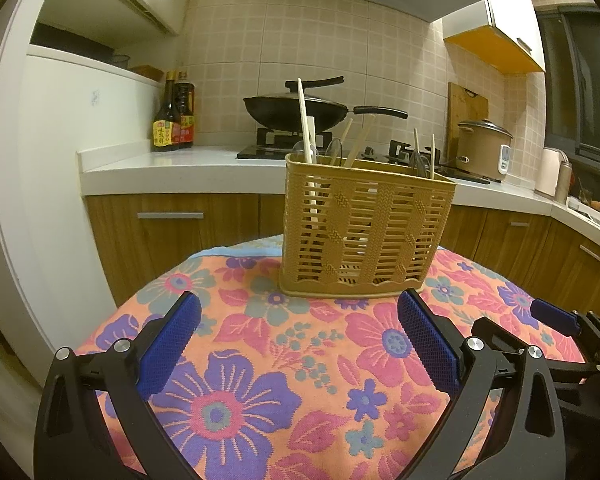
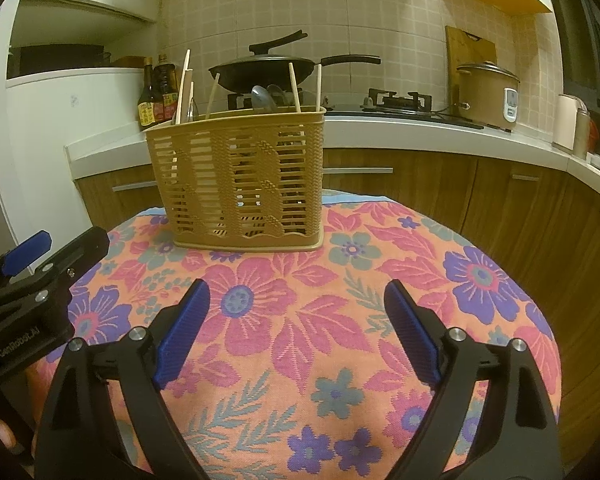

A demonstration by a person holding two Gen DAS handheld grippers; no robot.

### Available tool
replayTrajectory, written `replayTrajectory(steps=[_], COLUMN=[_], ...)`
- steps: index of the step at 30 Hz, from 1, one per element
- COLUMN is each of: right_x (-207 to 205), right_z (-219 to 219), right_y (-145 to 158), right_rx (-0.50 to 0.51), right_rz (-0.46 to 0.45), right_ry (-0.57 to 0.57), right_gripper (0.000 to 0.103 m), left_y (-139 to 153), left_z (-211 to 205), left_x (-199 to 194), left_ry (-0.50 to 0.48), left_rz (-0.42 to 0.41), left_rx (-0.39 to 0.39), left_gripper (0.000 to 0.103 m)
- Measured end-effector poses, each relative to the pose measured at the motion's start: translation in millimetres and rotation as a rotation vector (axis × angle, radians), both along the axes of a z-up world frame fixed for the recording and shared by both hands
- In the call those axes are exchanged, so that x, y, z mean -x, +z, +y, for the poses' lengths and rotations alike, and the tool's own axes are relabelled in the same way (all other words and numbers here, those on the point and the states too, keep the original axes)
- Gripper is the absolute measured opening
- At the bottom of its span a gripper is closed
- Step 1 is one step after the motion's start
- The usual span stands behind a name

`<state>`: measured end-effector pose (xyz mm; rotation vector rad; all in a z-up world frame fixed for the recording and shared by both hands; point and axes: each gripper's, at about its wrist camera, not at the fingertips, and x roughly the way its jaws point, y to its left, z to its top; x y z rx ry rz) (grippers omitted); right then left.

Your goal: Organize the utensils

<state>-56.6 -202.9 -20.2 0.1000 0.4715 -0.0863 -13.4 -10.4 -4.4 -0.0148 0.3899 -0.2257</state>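
A tan slatted plastic utensil basket point(image 1: 364, 224) stands upright on the far part of a floral-cloth table point(image 1: 260, 360); it also shows in the right wrist view point(image 2: 240, 176). Wooden chopsticks point(image 1: 303, 120) and spoons point(image 1: 334, 148) stick up out of it; the chopsticks point(image 2: 183, 84) and spoons point(image 2: 262, 98) show in the right view too. My left gripper point(image 1: 298, 340) is open and empty, just short of the basket. My right gripper point(image 2: 296, 330) is open and empty, further back, to the right of the left one point(image 2: 32, 264).
Behind the table runs a white counter point(image 1: 180, 164) over wooden cabinets. On it are a black wok point(image 1: 296, 110) on the stove, sauce bottles point(image 1: 174, 116) and a rice cooker point(image 1: 484, 148). The cloth point(image 2: 340, 320) lies flat between grippers and basket.
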Motion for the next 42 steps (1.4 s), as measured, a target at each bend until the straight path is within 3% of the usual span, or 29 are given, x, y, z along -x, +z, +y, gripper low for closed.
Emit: replayTrajectory(steps=[42], right_x=[-1.0], right_z=[-1.3], right_y=[-1.1], right_rx=[-0.007], right_rz=[0.005], right_ry=[0.003], right_gripper=[0.09], left_y=[-3.2], left_z=[-1.1], left_x=[-1.7], left_ry=[0.012], left_rz=[0.008], left_rx=[0.001], left_gripper=[0.095])
